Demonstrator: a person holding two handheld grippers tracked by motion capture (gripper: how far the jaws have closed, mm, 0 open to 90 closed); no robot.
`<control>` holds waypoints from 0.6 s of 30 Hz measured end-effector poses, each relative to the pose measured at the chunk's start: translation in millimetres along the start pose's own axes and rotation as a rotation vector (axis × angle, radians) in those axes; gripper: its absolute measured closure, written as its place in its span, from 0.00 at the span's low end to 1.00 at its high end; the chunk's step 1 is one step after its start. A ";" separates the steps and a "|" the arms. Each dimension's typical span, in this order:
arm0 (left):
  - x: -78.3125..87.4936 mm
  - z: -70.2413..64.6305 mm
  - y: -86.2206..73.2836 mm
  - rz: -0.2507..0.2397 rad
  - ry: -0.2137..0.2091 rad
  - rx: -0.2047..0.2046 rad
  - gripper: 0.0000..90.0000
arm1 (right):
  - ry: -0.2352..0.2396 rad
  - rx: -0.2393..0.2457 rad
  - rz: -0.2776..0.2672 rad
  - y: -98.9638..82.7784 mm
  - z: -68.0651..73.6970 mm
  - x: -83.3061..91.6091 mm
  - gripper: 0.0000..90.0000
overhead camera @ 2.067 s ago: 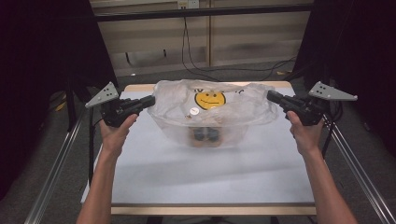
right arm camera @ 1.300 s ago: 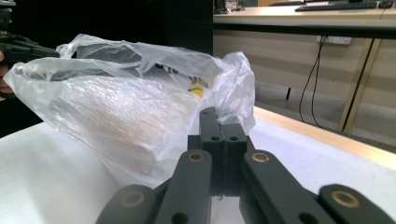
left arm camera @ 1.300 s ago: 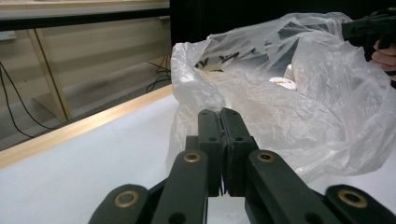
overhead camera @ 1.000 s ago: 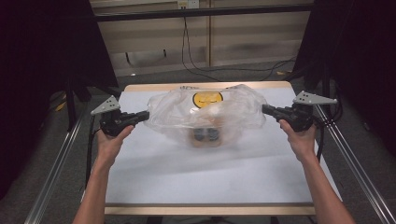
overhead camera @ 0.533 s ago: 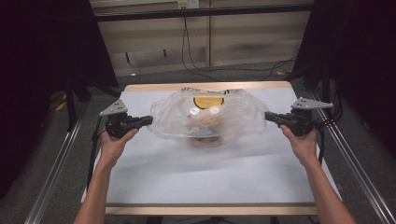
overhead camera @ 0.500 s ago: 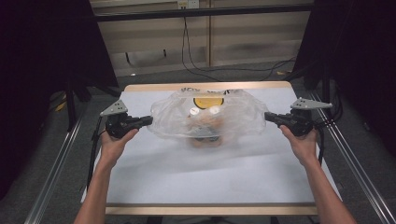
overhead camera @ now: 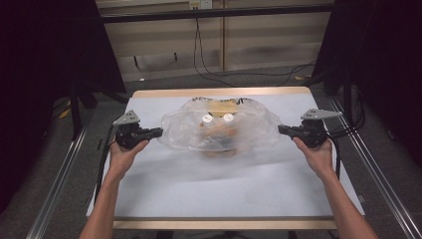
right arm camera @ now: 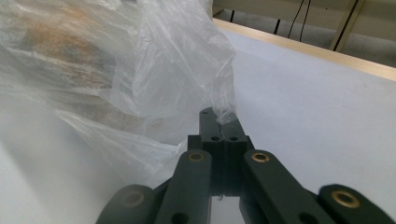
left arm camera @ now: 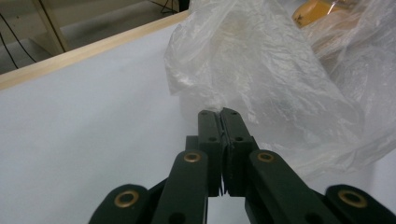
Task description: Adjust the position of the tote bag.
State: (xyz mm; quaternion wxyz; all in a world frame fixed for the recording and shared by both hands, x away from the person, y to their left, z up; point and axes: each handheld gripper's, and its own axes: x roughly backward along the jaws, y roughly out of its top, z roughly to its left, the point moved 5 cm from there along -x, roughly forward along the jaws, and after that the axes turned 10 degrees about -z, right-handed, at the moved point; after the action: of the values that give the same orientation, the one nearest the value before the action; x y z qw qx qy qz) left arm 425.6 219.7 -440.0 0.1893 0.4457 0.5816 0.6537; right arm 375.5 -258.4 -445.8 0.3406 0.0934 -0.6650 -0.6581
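High view, plastic bag [overhead camera: 219, 130], white table [overhead camera: 224, 189]

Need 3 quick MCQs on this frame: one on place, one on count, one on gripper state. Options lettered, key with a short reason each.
1. Where does the clear plastic bag sit?
A. on the far half of the table, between the grippers
B. at the near edge
C. on the floor

2. How many white round caps show through the bag from above?
A. none
B. two
C. five

3. How do the left gripper and right gripper stand?
A. both wide open
B. one open, one shut
C. both shut on the bag's plastic

Key: 1 A, high view shows the bag between both hands; 2 B, two white discs side by side; 3 C, gripper views show plastic pinched between closed jaws.
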 end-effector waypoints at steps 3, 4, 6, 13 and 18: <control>-1.3 1.0 -1.2 0.007 0.001 -0.005 0.98 | -0.001 -0.010 0.010 -4.3 -2.8 -1.9 1.00; -2.1 0.5 -2.2 0.013 -0.005 0.001 0.98 | -0.005 -0.016 0.017 -6.1 -3.3 -2.7 1.00; -4.0 1.4 -4.3 0.025 0.005 -0.005 0.98 | -0.004 -0.014 0.030 -9.8 -4.5 -5.1 1.00; -6.3 2.6 -8.8 0.049 0.015 -0.006 0.98 | -0.012 -0.007 0.060 -15.6 -6.2 -8.8 1.00; -6.2 9.1 -16.2 0.051 0.022 0.026 0.98 | -0.030 -0.007 0.091 -23.1 -11.9 -10.0 1.00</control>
State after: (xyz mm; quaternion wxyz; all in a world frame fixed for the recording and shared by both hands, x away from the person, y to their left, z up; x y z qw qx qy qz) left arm 431.7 224.4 -457.9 0.1603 0.4555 0.5805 0.6556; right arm 382.4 -265.1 -471.9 0.3605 0.0519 -0.6714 -0.6454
